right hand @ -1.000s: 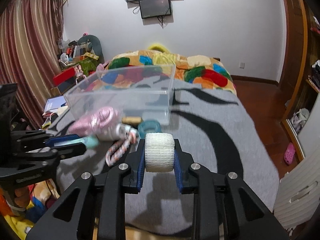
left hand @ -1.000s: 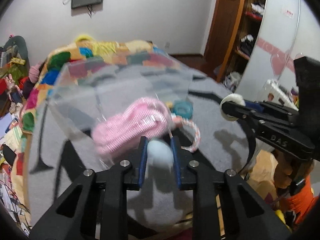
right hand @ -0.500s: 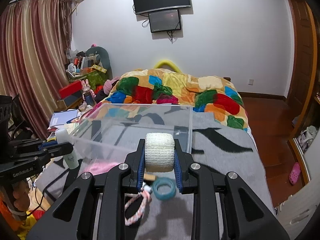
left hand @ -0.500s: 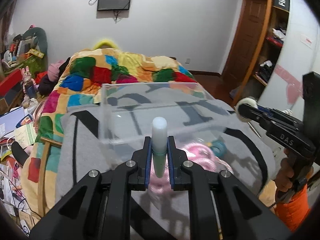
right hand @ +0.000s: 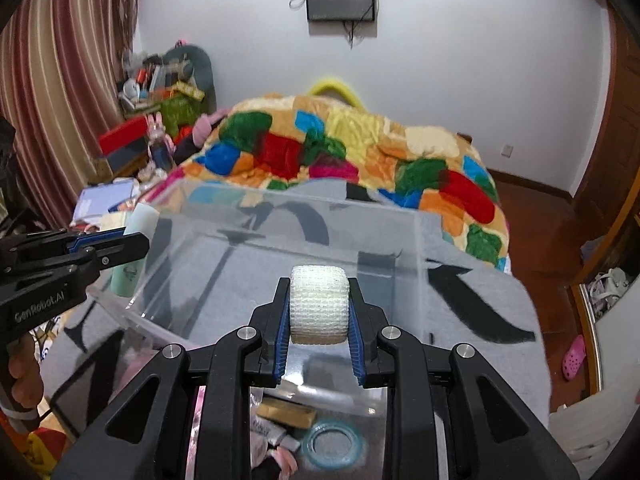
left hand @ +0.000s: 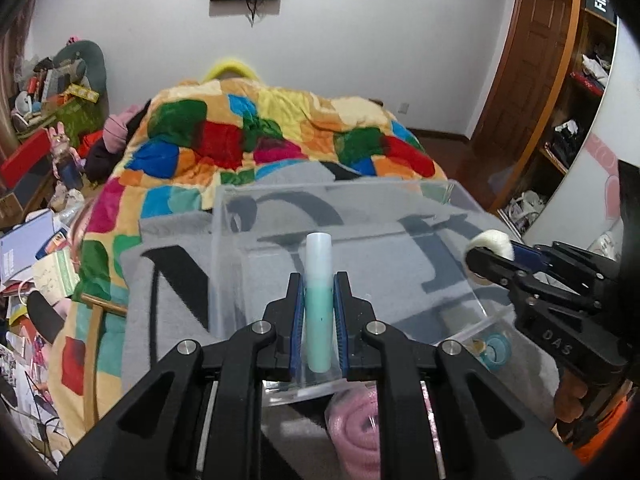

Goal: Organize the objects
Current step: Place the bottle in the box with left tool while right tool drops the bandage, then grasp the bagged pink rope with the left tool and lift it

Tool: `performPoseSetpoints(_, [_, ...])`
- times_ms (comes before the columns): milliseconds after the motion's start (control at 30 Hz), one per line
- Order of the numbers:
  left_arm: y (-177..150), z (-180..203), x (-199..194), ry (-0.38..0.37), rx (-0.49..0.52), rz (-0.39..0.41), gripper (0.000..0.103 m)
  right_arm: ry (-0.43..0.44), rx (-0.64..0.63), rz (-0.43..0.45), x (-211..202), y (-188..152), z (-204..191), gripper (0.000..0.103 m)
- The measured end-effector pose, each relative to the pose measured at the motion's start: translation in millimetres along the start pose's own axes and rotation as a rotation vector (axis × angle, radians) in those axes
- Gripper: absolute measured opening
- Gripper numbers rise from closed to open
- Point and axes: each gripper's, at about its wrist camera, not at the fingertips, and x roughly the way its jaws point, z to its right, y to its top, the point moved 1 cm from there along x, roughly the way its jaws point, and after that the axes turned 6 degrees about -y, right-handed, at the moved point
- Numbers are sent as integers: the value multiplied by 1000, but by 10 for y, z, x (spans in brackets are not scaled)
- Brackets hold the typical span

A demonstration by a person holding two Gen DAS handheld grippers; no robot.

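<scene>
Grey blanket point(left hand: 176, 280): clear box point(left hand: 420, 216), mint bottle point(left hand: 319, 320) (white-capped) gripped upright

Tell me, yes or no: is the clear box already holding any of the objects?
No: the clear box shows only grey blanket through its floor, with the bandage roll in the right gripper.

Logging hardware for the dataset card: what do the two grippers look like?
Both are matte black, with open triangular linkage arms, silver pivot bolts and blue ribbed pads on the fingers. The left gripper reads "GenRobot.AI" on its side; the right gripper shows "DAS". An orange sleeve shows below it.
</scene>
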Motion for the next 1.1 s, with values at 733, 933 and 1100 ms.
performPoseSetpoints(733, [-472, 234, -478, -47, 115, 24, 63, 56, 12, 15, -340, -217, 39, 43])
performPoseSetpoints(933, [-721, 214, -348, -113, 96, -65, 72, 30, 6, 38, -557, -532, 78, 45])
performPoseSetpoints(1100, [-871, 209, -302, -138, 69, -107, 73, 20, -23, -23, -398, -733, -53, 45])
